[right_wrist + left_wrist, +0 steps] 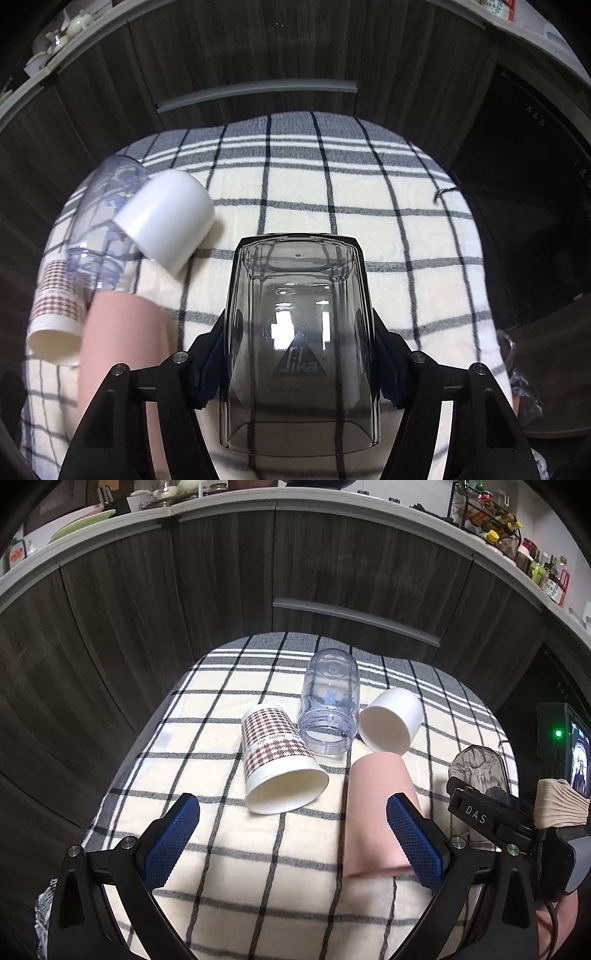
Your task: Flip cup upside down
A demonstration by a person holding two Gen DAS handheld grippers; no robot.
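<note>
The clear smoky plastic cup (299, 343) printed "Sika" is clamped by the right gripper (299, 354) above the black-and-cream checked cloth (388, 236). The left gripper (291, 834) is held spread and empty over the cloth. Dark wood-grain cabinets (122, 635) are seen behind. "happy day" is read on the houndstooth paper cup (280, 760).

Your right gripper (299, 354) clamps the clear glass (299, 332) between its fingers (214, 369) at frame centre, over the checked cloth (388, 206). At left lie a white cup (166, 218), a clear bottle (99, 221), a pink cup (118, 350) and a patterned paper cup (55, 306).
</note>
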